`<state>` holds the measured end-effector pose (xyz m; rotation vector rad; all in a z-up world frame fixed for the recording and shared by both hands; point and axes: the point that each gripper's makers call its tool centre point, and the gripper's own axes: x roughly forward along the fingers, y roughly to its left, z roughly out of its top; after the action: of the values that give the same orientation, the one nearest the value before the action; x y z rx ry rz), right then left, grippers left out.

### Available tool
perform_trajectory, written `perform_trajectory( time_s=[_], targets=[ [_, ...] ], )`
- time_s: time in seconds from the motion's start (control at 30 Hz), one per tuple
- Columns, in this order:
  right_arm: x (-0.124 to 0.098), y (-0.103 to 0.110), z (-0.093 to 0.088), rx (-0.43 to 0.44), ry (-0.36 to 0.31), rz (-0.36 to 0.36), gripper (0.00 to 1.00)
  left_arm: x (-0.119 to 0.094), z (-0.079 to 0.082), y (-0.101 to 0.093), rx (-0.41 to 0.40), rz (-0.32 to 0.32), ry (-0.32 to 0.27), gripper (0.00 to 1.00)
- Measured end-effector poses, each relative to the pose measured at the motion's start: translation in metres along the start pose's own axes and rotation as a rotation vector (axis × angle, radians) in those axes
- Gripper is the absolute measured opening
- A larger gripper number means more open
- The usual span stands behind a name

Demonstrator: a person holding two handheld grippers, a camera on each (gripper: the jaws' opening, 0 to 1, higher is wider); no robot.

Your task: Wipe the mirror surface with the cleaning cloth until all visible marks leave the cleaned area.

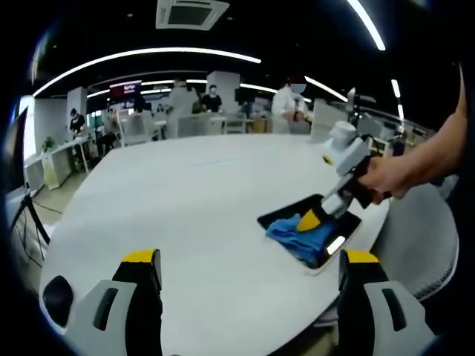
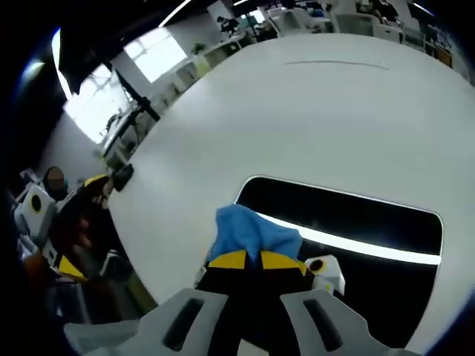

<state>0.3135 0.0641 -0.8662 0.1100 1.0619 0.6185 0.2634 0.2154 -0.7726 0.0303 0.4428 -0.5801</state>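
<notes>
We see a plain blue cloth (image 2: 249,231) on a dark mirror (image 2: 356,222) with a white rim, a white counter (image 1: 193,208), and grey grippers with black fingers (image 1: 141,278) tipped yellow.

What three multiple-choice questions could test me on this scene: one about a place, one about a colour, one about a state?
1. Where does the mirror lie?
A. flat on the white table
B. on a wall
C. on a chair

2. What colour is the cloth?
A. red
B. blue
C. green

3. How is the left tool?
A. shut on a sponge
B. shut on the cloth
C. open, holding nothing

Answers: 1 A, the mirror rests on the tabletop; 2 B, the cloth is blue, pinched by the right tool; 3 C, its tips stand wide apart over bare table.
</notes>
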Motion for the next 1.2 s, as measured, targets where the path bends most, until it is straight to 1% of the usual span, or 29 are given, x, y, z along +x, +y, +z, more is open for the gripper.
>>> perform_trajectory(
  time_s=[0.1,0.2,0.3,0.47,0.83,0.9,1.1,1.2],
  targets=[
    [-0.003,-0.007,-0.001,0.014,-0.001,0.002,0.0,0.003,0.006,-0.003,-0.025,-0.01,-0.027,1.0],
    [-0.006,-0.013,-0.002,0.017,0.0,0.0,0.0,0.005,0.009,-0.004,-0.036,-0.014,-0.039,1.0],
    [-0.011,-0.019,-0.003,0.013,0.006,-0.005,0.0,0.008,0.005,-0.005,-0.022,-0.017,-0.022,1.0],
    [-0.015,-0.028,-0.004,0.032,0.01,-0.007,0.0,0.008,0.005,-0.006,-0.022,-0.022,-0.013,1.0],
    [-0.024,-0.045,-0.006,0.04,0.018,-0.013,0.0,0.01,0.008,-0.002,-0.023,-0.013,-0.018,1.0],
    [-0.025,-0.048,-0.006,0.053,0.019,-0.011,0.0,0.009,0.007,-0.002,-0.023,-0.01,-0.016,1.0],
    [-0.029,-0.055,-0.007,0.051,0.026,-0.021,0.0,0.006,-0.001,0.0,-0.027,0.004,-0.011,1.0],
    [-0.031,-0.06,-0.008,0.056,0.026,-0.022,0.0,0.005,-0.002,-0.001,-0.032,0.009,-0.012,1.0]
  ],
)
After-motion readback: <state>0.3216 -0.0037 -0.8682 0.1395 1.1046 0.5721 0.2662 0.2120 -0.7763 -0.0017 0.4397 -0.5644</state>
